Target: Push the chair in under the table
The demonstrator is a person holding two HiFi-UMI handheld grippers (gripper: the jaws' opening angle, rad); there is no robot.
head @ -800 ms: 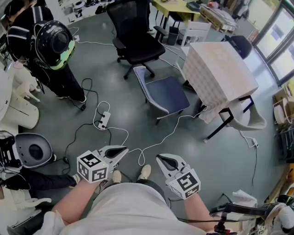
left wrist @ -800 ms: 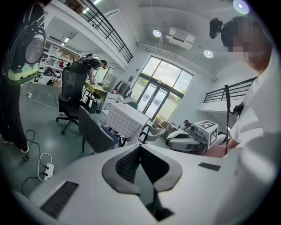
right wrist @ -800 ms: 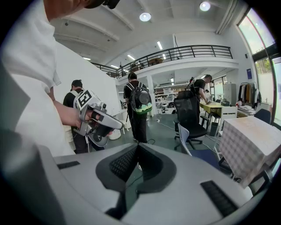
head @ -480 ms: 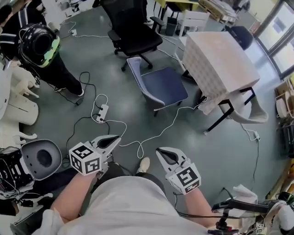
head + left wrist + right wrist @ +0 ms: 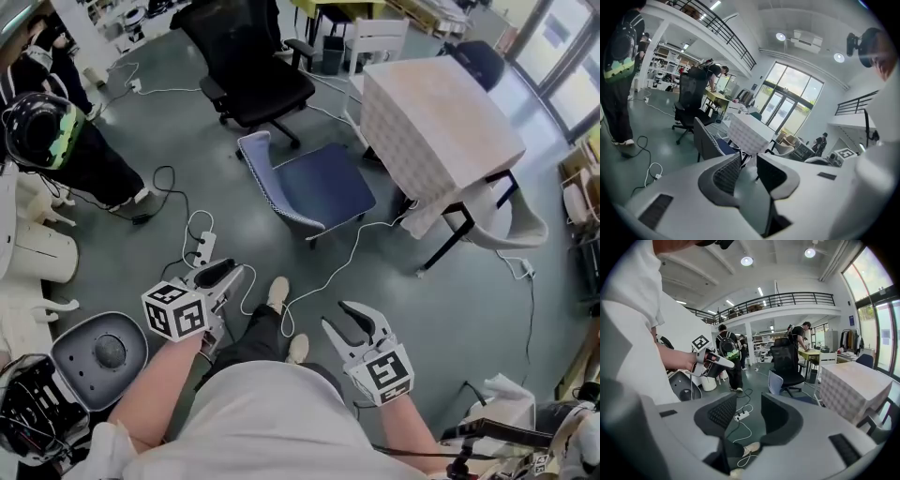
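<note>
**Chair standing clear of the table, both grippers empty**

I am holding the left gripper [image 5: 228, 275] at about seven o'clock in the head view. Its fingers are standing a little apart with nothing between them. I am carrying the right gripper [image 5: 349, 319] at five o'clock, its fingers spreading wide and likewise gripping nothing.

The blue chair [image 5: 319, 187] is sitting near twelve o'clock, well apart from both grippers. Its backrest is facing nine o'clock and its seat is facing the cloth-covered table [image 5: 436, 122] at two o'clock. The seat is resting just beside the table's near edge, not under it.

A black office chair [image 5: 253, 66] is standing at eleven o'clock beyond the blue one. A white power strip [image 5: 202, 248] is lying on the floor just ahead of the left gripper.
</note>
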